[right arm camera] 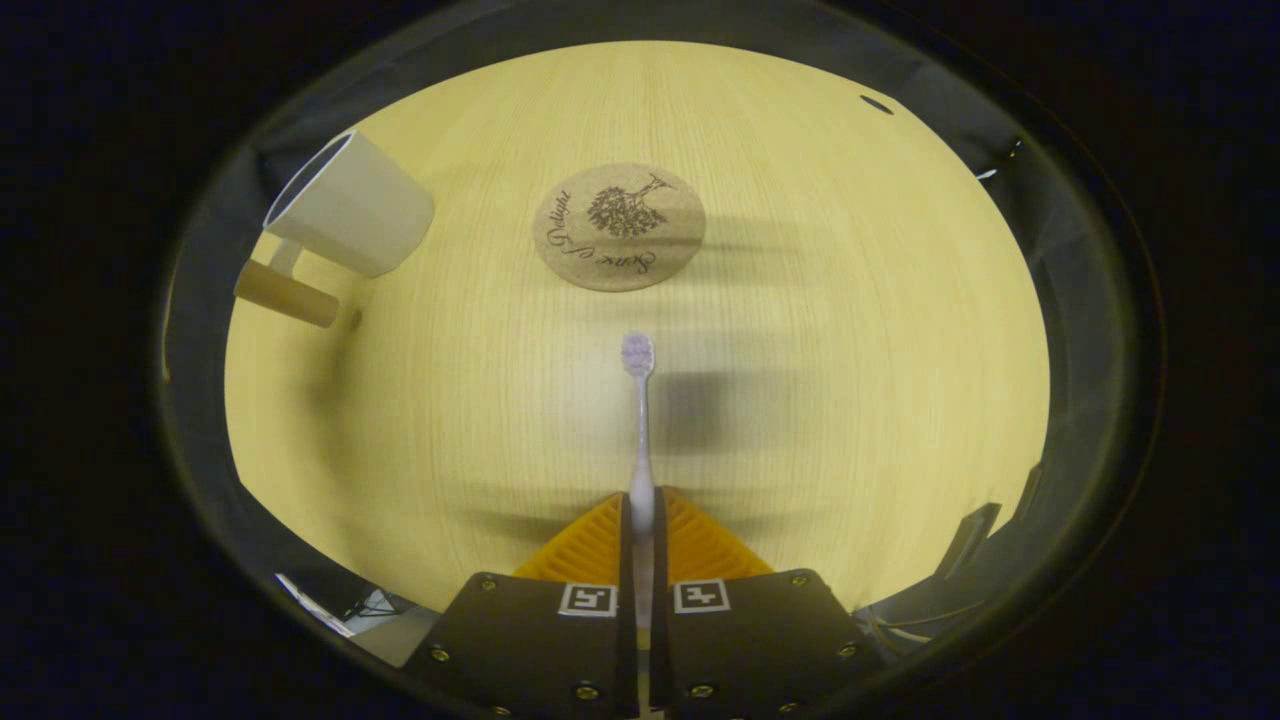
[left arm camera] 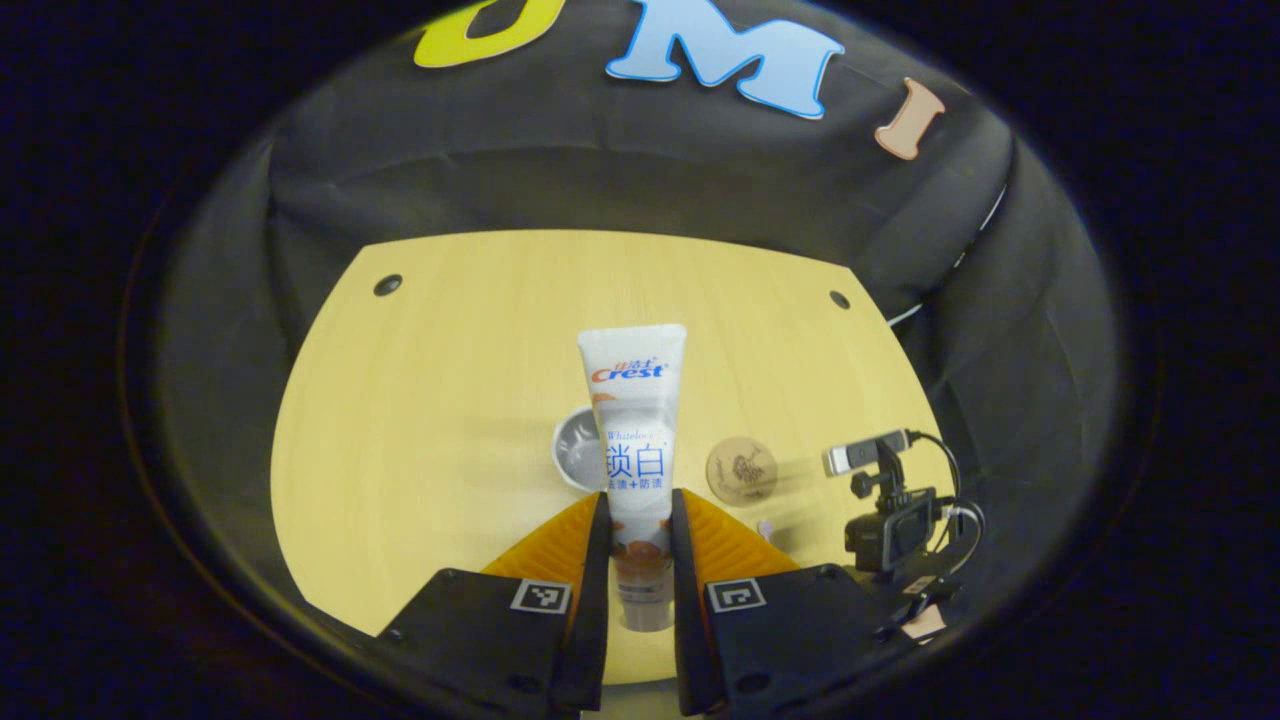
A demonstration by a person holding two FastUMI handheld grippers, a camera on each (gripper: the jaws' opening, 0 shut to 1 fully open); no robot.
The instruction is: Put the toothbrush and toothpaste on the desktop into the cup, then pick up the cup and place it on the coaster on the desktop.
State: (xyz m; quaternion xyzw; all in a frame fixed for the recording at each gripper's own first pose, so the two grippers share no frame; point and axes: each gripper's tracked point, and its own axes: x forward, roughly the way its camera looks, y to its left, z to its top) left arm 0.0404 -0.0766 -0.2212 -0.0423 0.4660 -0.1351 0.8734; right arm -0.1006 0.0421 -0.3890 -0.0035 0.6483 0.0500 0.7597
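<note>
Left gripper view: claw (left arm camera: 638, 520) clamps toothpaste (left arm camera: 634, 430).

Light wood desktop (left arm camera: 450, 400), black cloth wall (left arm camera: 600, 190) behind; camera on stand (left arm camera: 885, 500) at 4 o'clock.

Pale yellow wood-grain table (right arm camera: 850, 350) with a rounded front edge and two small dark round holes (left arm camera: 387, 285) near the far corners. Sitting on it: a white ceramic cup (right arm camera: 350, 205) with a light wooden handle, and off to its right a round cork coaster (right arm camera: 618, 228) printed with a dark tree design, lying flat and well apart from the cup. Over at the table's right edge in the left gripper view, a small black camera on a stand (left arm camera: 890, 510), cables trailing off it.
</note>
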